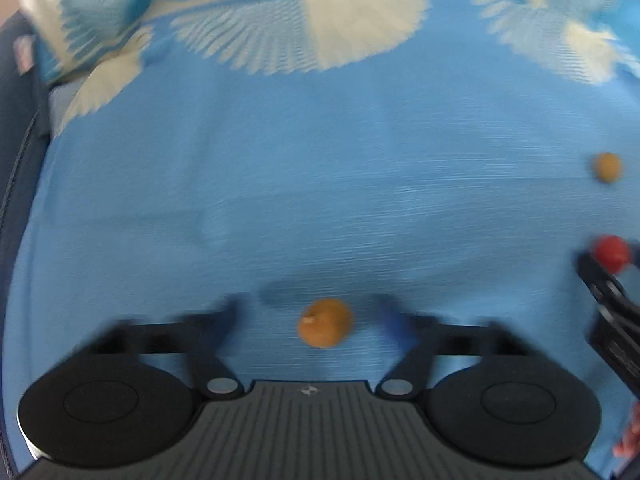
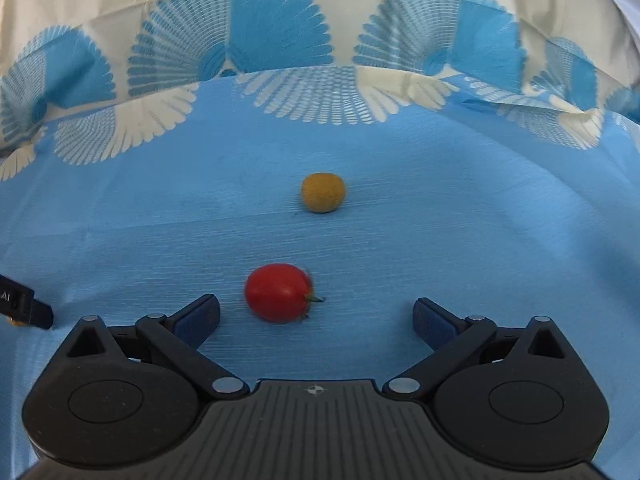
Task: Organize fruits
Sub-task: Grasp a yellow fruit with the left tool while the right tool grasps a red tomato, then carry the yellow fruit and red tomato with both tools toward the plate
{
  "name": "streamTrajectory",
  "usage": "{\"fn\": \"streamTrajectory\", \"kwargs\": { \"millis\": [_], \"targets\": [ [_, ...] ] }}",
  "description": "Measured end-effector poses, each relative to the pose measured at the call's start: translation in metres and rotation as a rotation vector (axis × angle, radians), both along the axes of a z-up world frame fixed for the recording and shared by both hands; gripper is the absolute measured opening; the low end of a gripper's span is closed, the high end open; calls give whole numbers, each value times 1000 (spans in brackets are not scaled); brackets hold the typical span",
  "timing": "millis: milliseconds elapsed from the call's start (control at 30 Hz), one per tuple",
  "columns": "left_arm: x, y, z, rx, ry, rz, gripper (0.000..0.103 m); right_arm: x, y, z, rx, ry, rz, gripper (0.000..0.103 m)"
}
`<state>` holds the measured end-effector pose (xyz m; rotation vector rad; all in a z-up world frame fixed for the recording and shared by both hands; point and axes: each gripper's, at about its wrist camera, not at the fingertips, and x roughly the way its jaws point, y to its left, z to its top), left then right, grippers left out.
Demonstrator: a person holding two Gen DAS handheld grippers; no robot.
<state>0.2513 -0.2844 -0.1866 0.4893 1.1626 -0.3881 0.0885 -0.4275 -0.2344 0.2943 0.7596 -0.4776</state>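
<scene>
I have the left gripper (image 1: 310,314) spread wide around an orange fruit (image 1: 325,322) on the blue cloth (image 1: 320,200), ready to pinch; right gripper (image 2: 316,314) likewise wide, tomato (image 2: 279,293) between its fingers

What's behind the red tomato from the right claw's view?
A yellow-orange fruit lies on the blue cloth behind the tomato, apart from it. Beyond, the cloth's folded patterned edge hides whatever is there.

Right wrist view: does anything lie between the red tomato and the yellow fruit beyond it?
Nothing: only bare blue cloth separates the red tomato from the yellow fruit, seen in the right wrist view.
</scene>
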Motion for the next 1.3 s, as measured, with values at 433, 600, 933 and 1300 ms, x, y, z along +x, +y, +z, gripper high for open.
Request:
{"fn": "streamTrajectory", "kwargs": {
  "millis": [433,600,933,1300],
  "targets": [
    [-66,21,68,-162,-72,-83,31,-46,28,45,-78,-53,19,40],
    [-112,47,108,-164,-111,-71,31,-87,49,80,-52,-101,26,40],
    [-198,125,161,-128,-145,-35,31,-161,140,138,12,-153,152,40],
    [-253,220,182,-138,-180,57,31,-210,226,176,-28,-187,286,40]
  ]
}}
